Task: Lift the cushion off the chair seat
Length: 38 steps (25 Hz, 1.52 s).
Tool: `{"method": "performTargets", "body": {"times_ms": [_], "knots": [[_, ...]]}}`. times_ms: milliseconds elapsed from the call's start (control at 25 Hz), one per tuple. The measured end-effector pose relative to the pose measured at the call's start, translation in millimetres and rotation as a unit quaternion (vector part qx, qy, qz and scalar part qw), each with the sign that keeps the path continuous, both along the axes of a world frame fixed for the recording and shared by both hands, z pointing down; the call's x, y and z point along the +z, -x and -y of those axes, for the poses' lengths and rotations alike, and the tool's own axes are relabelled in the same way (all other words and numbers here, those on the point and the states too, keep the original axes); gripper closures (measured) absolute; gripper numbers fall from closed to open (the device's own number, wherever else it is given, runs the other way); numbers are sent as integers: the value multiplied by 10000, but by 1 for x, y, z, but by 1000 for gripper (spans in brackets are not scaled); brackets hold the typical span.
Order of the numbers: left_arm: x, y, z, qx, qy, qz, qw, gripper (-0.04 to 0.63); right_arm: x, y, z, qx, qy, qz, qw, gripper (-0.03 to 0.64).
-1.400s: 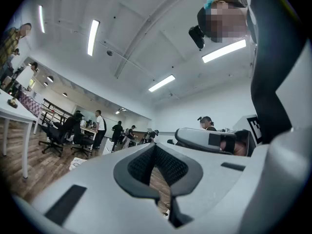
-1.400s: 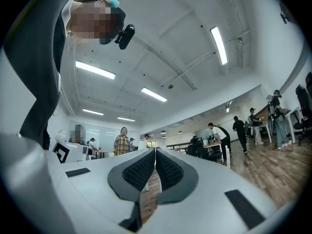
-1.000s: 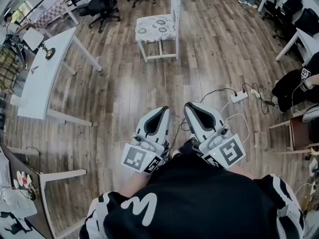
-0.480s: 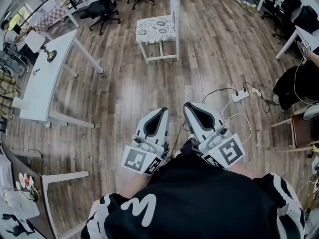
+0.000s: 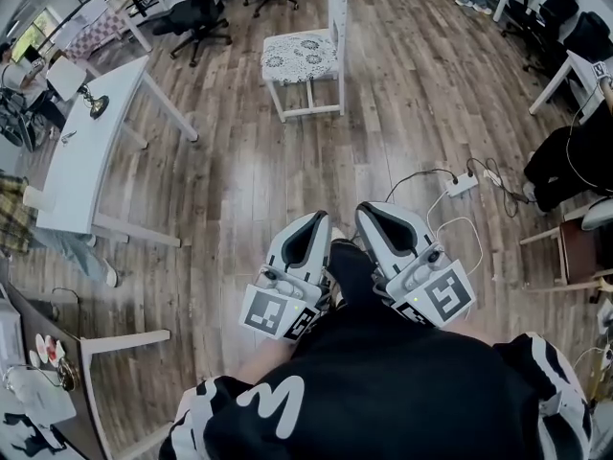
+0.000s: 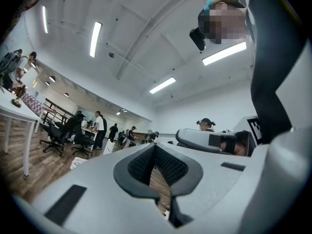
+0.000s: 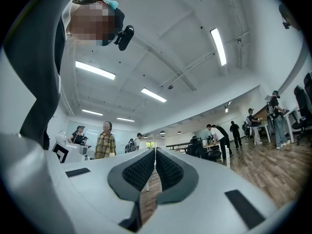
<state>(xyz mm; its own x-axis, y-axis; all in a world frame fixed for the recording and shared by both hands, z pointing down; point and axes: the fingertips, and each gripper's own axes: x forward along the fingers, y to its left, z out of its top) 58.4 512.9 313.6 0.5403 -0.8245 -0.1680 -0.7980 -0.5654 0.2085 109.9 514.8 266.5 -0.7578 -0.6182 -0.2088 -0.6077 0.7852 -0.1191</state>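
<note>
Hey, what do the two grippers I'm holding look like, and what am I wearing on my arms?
The left gripper and right gripper have smooth white tapering shells with dark grey insets, and dark ribbed pads. Each carries a cube with black-and-white square markers. The sleeves are black with white patches.

Head cam: high, looks steeply down over person's torso. Left gripper & right gripper close at lower centre, chair far at top centre. Gripper cams: low, just behind own jaws, tilted a bit up, mostly ceiling. All share wood floor. Left gripper view catches right gripper at centre right.
</note>
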Motion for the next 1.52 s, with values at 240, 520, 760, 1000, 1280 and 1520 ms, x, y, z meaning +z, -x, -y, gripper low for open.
{"method": "performTargets", "body": {"times_ms": [240, 520, 760, 1000, 1280, 1520], "knots": [[-6, 1, 7, -17, -117, 55, 9999, 591, 1, 4, 6, -87, -14, -17, 10000, 595], [-7, 21, 22, -219, -113, 39, 9997, 591, 2, 17, 18, -169, -16, -72, 9998, 595], [5, 12, 48, -49, 28, 18, 10000, 591, 14, 4, 49, 39, 189, -65, 9998, 595], [10, 23, 91, -240, 108, 87, 9996, 591, 16, 19, 97, -202, 108, 10, 9997, 595], [3, 23, 172, -361, 87, 131, 9992, 591, 4, 17, 184, -276, -8, -16, 9996, 595], [-2, 21, 233, -369, 70, 158, 9992, 591, -5, 25, 238, -486, 70, -14, 9988, 595]]}}
